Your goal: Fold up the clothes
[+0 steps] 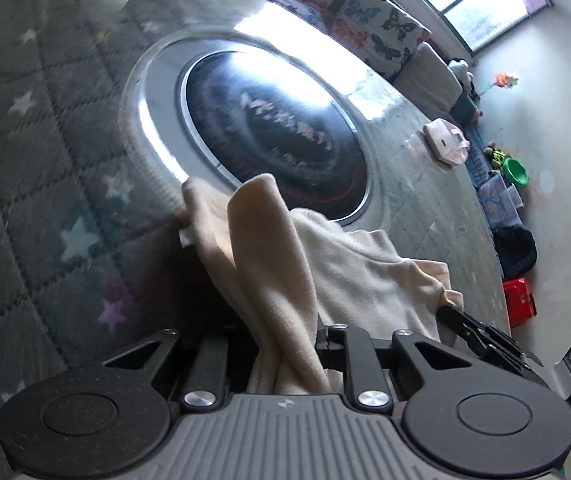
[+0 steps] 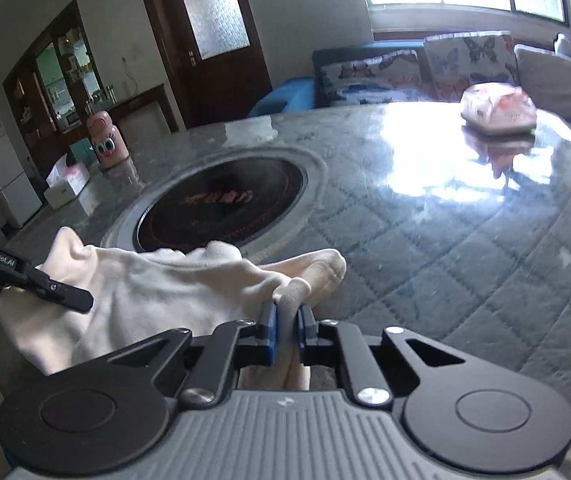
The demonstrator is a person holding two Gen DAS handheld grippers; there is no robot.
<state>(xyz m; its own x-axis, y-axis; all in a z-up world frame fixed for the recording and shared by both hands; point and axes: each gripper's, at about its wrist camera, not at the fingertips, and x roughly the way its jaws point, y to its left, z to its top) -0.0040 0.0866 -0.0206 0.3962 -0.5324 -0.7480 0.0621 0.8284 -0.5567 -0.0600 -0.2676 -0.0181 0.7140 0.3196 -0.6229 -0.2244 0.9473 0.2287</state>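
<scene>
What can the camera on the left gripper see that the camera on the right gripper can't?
Only the left wrist view shows a green plastic bowl and a red box on the floor by the wall.

Only the right wrist view shows a dark wooden door, a pink cartoon-faced bottle and a white fridge.

Both show the cream cloth garment, the round dark hotplate set in the grey quilted table, the butterfly cushions, and each gripper pinching the garment.

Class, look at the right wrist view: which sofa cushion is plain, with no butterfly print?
The grey cushion at the sofa's far right; the cushions beside it carry butterflies.
</scene>
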